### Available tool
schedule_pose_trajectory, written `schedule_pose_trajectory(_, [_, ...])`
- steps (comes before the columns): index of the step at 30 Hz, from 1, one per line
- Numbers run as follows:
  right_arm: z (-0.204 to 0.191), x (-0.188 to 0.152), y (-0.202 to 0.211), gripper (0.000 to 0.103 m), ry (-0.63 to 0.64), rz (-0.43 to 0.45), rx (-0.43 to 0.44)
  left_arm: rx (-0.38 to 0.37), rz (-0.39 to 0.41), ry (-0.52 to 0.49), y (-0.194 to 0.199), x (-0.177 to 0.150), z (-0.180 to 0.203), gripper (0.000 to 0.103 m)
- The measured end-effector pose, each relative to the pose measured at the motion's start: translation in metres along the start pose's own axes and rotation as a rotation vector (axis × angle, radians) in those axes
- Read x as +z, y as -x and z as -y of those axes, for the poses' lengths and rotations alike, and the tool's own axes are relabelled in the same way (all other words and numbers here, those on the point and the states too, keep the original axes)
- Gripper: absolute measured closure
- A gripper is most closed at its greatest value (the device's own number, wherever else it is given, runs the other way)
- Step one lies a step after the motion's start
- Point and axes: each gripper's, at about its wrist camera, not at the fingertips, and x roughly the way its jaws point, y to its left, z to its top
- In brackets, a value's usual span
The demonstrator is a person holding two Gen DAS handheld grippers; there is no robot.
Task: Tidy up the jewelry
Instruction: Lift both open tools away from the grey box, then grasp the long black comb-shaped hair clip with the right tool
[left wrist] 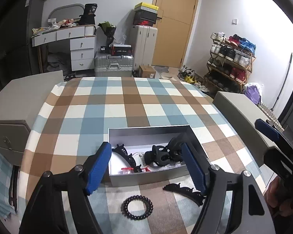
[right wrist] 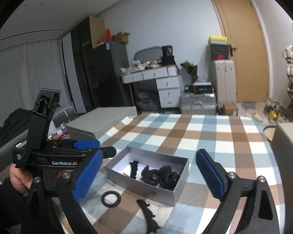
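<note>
left gripper (left wrist: 146,167) is spread wide and holding nothing, hovering over the checked tablecloth (left wrist: 115,105). black beaded hair ring (left wrist: 137,207) lies loose, then the long black claw clip (left wrist: 185,192), both just outside the open grey box (left wrist: 146,177) of black clips. right gripper (right wrist: 149,177) is spread too.

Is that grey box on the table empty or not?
Not empty. The open grey box holds black hair clips; a beaded ring lies outside on the tablecloth.

You worked in a lived-in bedroom: a dressing table (left wrist: 72,39), suitcases (left wrist: 113,64), and a shoe rack (left wrist: 231,60).
</note>
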Motion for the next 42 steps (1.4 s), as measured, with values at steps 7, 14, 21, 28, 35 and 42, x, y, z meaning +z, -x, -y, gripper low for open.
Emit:
schedule_pose_trajectory(7, [-0.008,-0.015,0.008,0.0,0.027,-0.021,-0.015,0.012,0.079,-0.015,0.018,-0.015,0.006,0.011])
schedule_pose_trajectory(14, [-0.01,-0.054,-0.018,0.0,0.036,-0.176,-0.033,0.053,0.059,-0.014,0.014,-0.042,0.005,0.001])
schedule_pose_trajectory(21, [-0.002,-0.092,-0.045,0.0,0.007,-0.348,-0.042,0.1,-0.042,0.049,0.005,-0.073,-0.016,0.001])
schedule_pose_trajectory(28, [-0.002,-0.1,-0.07,0.018,0.004,-0.442,-0.062,0.113,-0.096,0.091,0.006,-0.091,-0.03,0.001])
schedule_pose_trajectory(35, [-0.011,-0.103,-0.081,0.042,0.062,-0.482,-0.136,0.125,-0.112,0.099,0.009,-0.1,-0.037,0.001])
schedule_pose_trajectory(42, [-0.017,-0.107,-0.085,0.064,0.108,-0.508,-0.165,0.14,-0.122,0.107,0.011,-0.101,-0.04,0.001])
